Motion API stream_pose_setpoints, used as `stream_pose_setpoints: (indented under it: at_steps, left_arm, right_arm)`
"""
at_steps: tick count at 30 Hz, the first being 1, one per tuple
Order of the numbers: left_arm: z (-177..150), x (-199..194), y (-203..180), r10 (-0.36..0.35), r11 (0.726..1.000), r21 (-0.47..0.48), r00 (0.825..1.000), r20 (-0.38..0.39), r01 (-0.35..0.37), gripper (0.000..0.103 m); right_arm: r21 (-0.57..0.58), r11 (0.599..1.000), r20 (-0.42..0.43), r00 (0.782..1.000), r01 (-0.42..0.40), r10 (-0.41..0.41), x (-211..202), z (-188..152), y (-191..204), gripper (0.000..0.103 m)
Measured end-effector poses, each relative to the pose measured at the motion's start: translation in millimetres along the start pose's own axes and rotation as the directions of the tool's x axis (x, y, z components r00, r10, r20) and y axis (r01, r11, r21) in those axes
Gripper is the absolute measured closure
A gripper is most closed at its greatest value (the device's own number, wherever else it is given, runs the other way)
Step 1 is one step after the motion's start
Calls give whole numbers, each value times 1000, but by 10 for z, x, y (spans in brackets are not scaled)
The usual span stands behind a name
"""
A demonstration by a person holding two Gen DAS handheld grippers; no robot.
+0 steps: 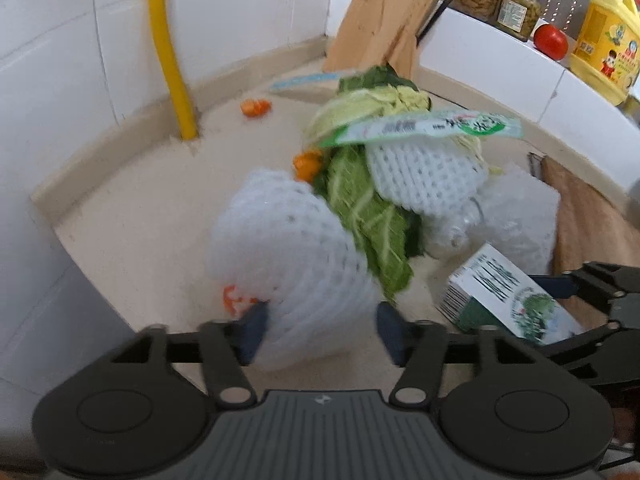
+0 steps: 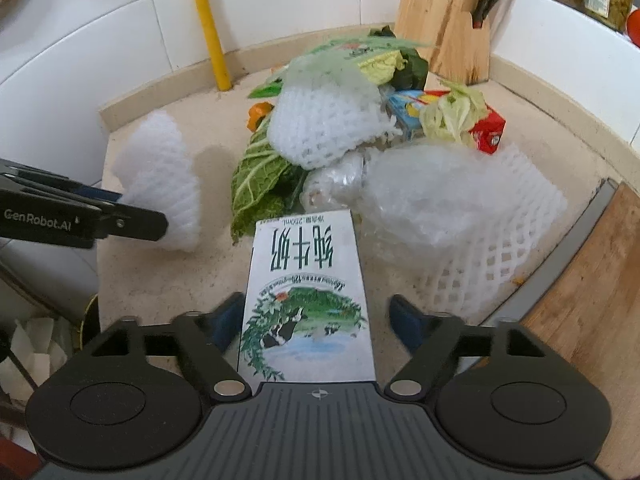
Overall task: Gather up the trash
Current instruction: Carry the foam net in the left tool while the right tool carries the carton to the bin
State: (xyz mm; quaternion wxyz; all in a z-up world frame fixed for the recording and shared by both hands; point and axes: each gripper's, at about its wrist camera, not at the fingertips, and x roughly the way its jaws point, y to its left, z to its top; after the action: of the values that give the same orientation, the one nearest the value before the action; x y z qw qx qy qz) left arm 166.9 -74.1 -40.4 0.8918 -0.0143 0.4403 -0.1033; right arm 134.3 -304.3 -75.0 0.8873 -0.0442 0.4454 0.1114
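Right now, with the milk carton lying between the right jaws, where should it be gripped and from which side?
Grip the milk carton across its two long narrow sides, near its middle, coming down from above. It lies flat, lengthwise along the right gripper, whose open jaws already straddle it, clear of the pile.

My left gripper [image 1: 320, 330] was matte black with a ribbed grey housing, round hubs, silver pivot screws and dark blue finger pads [image 1: 252, 334]. My right gripper [image 2: 318, 326] matched it. Seen from the right gripper, the left arm read "GenRobot.AI" in white.
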Motion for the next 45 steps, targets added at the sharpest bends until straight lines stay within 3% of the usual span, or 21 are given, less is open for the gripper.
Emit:
stream_pose_setpoints:
  at_steps: [3, 5, 7, 8, 9, 10, 19, 26, 30, 35, 38, 45]
  left_arm:
    - [-8, -12, -53, 53, 997, 48, 997, 49, -55, 33]
    - [-15, 40, -100, 73, 993, 86, 996, 46, -77, 38]
    - [-30, 99, -111, 88, 991, 101, 996, 28, -91, 67]
    - [-31, 126, -86, 90, 993, 79, 996, 10, -91, 74]
    - [-32, 133, -48, 78, 996, 45, 997, 2, -78, 87]
    - [-33, 118, -16, 57, 998, 20, 998, 1, -57, 90]
    - [156, -389, 96, -58, 997, -51, 988, 140, 66, 92]
    - [500, -683, 227, -172, 977, -83, 953, 248, 198, 92]
    - [511, -753, 200, -177, 975, -81, 944, 278, 207, 92]
    - [311, -804, 228, -103, 990, -70, 958, 267, 125, 92]
    - [136, -839, 341, -90, 985, -120, 963, 253, 123, 92]
    - [-308, -1065, 716, 39, 965, -261, 968, 248, 28, 92]
  right_arm:
    - [-4, 1000, 15, 1000, -11, 11, -1, 20, -18, 15]
    - [-1, 1000, 19, 1000, -14, 14, 18, 20, -29, 15]
    - [1, 1000, 24, 999, -22, 22, 41, 6, -31, 21]
    - [4, 1000, 27, 999, -22, 22, 55, -2, -31, 32]
    - [9, 1000, 21, 999, -25, 25, 72, -6, -30, 38]
    - [12, 1000, 27, 999, -23, 23, 67, -8, -24, 39]
    - [86, 996, 75, 997, -30, 23, -308, -1, -41, 43]
    - [128, 992, 197, 980, -4, -21, -647, 193, -88, 43]
    - [162, 987, 229, 972, 14, -51, -718, 254, -126, 43]
    - [152, 988, 242, 969, 6, -43, -778, 239, -56, 43]
    - [137, 991, 233, 972, -5, -28, -762, 249, 45, 43]
    - [12, 996, 213, 973, -91, 86, -674, 352, 535, 43]
